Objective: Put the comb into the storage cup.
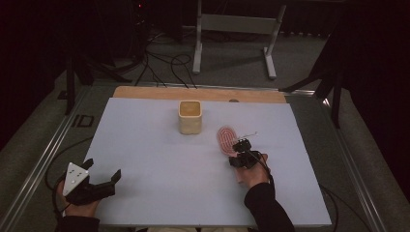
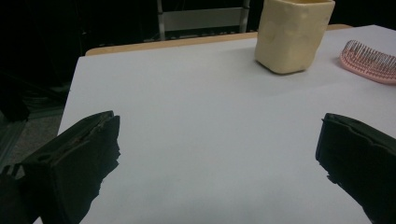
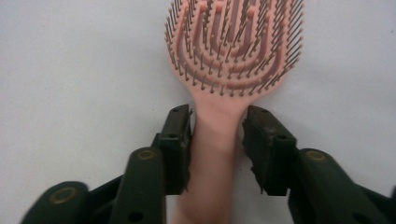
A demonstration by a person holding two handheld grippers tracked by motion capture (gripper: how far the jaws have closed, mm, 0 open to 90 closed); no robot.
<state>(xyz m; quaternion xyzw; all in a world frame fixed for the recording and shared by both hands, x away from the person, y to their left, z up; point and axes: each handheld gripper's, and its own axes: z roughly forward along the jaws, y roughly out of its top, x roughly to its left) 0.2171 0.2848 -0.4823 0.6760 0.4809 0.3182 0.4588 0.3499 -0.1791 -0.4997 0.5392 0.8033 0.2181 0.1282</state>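
High view, tabletop (image 1: 145, 159): flat, covered in pale grey-white sheet, bare wooden strip along far edge.

Item 1: cream, squarish, open-topped cup (image 1: 190, 117), upright, far centre of sheet. Seen also from left gripper view (image 2: 293, 35), top right.

Item 2: pink plastic vented hairbrush (image 1: 226, 139), oval head, bristles up, lying flat just right of and nearer than cup, apart from it. Handle points toward near edge. In left gripper view, head (image 2: 371, 60) at right margin, beyond cup.

Item 3: right tool (image 1: 240, 155), black, held in right hand (image 1: 253, 175), dark sleeve at wrist. In right gripper view (image 3: 217, 123), jaws set narrowly either side of brush handle (image 3: 215, 140), just below head; left jaw touching or nearly so, right jaw very slightly off. Firm clamping cannot be told.

Item 4: left tool (image 1: 103, 181), black with grey three-cornered plate on top, near left corner of sheet, held in left hand (image 1: 77, 205). Jaws spread wide, bare sheet between them (image 2: 217, 140). Well apart from cup and brush.
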